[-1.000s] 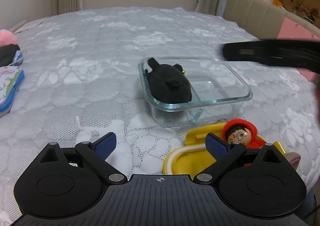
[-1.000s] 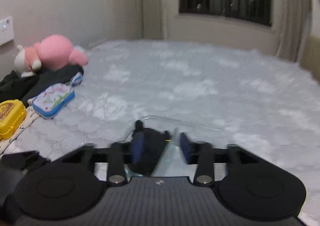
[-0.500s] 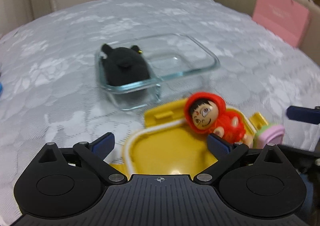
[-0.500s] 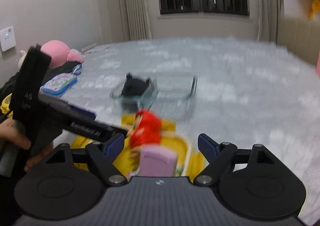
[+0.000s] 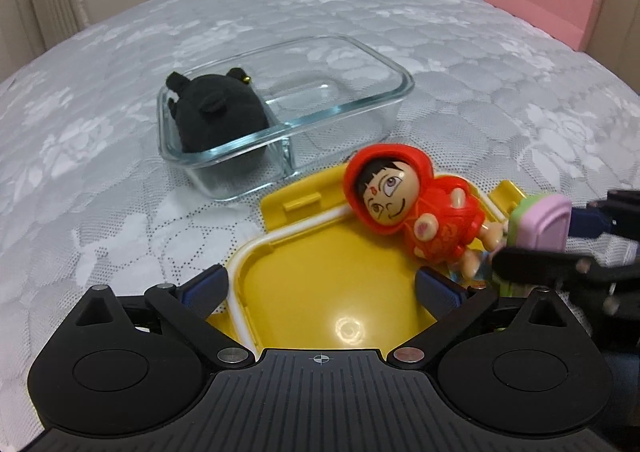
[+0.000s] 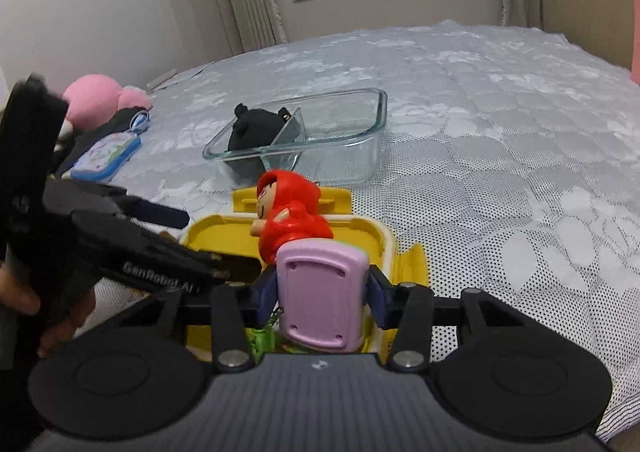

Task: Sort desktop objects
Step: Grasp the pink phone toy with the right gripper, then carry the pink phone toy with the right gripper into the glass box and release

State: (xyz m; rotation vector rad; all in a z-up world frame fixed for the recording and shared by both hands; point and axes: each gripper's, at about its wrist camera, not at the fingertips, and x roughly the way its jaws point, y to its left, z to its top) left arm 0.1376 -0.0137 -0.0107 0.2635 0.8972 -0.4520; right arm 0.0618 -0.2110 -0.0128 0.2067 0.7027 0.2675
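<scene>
Left gripper (image 5: pixel 320 288) spread wide over near edge of open yellow plastic lunch box (image 5: pixel 320 292), gripping nothing. Beyond, far left: black plush toy (image 5: pixel 212 119) inside clear glass container (image 5: pixel 360 99). Red-hooded doll figure (image 5: pixel 416 203) lying in box. Right gripper (image 6: pixel 322 292) clamped on pink rectangular toy (image 6: pixel 322 300), near right.
</scene>
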